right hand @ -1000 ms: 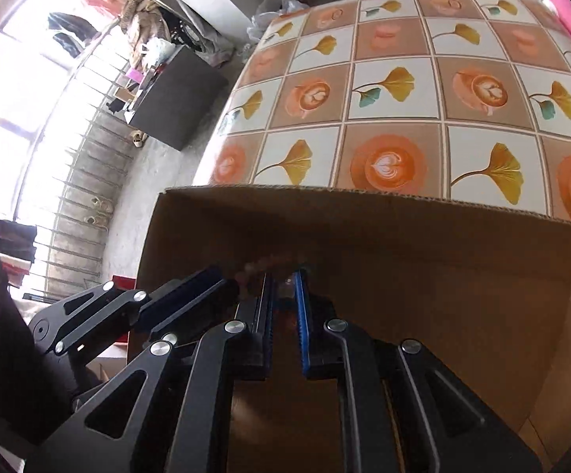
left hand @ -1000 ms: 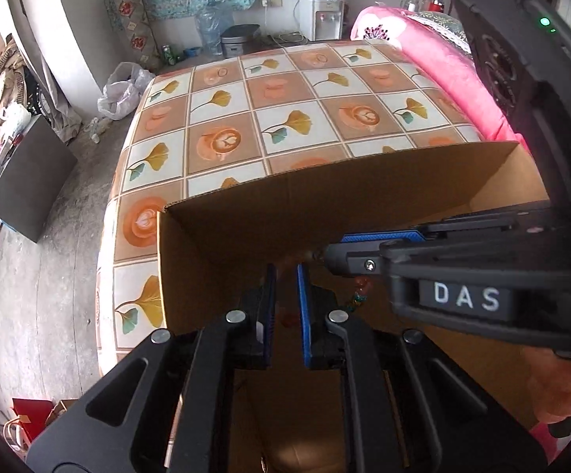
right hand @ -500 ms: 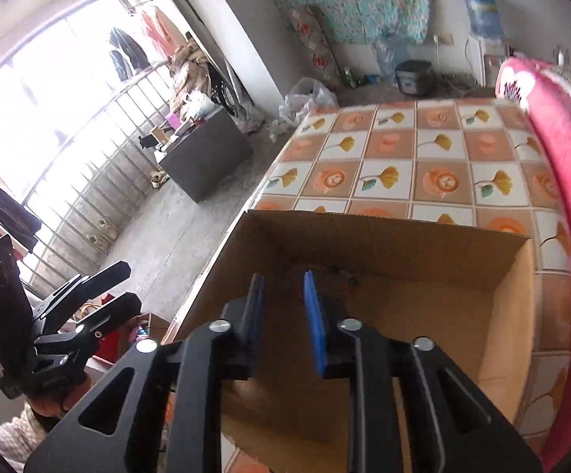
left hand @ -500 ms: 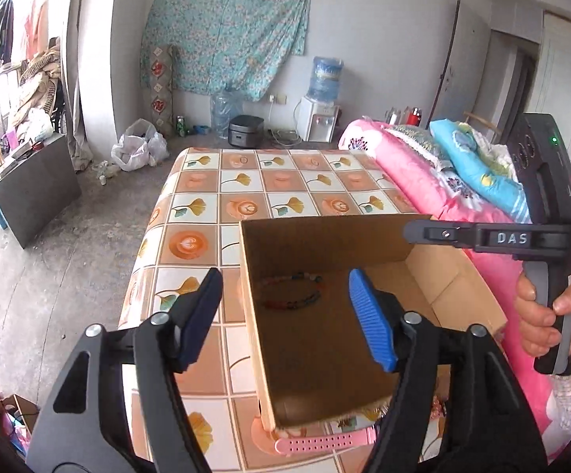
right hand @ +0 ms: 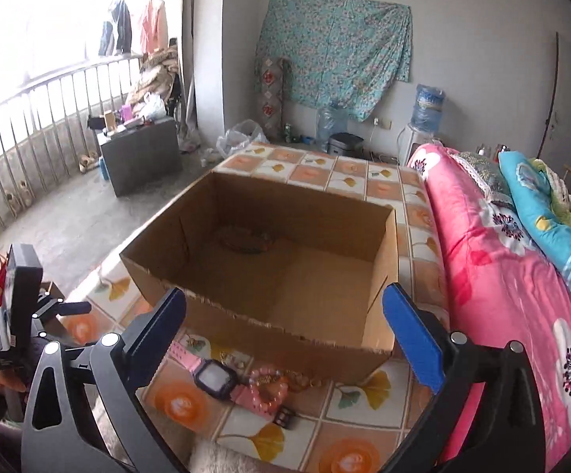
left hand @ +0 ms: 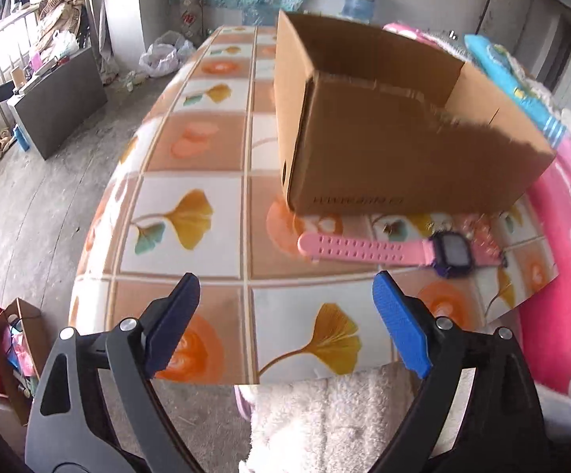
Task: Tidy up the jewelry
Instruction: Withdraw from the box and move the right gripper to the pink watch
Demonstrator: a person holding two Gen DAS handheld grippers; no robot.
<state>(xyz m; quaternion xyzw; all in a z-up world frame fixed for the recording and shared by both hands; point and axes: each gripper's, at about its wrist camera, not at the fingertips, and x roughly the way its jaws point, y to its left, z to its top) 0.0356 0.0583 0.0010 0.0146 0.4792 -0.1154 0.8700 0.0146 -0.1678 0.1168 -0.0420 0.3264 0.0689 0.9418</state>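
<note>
Brown cardboard box (right hand: 285, 276) on the tiled table (left hand: 190, 213), dark beaded bracelet (right hand: 246, 238) inside | pink-strapped watch (left hand: 384, 250) on table before box | left gripper (left hand: 285, 323) opening, empty | right gripper (right hand: 285, 331) opening, empty
</note>
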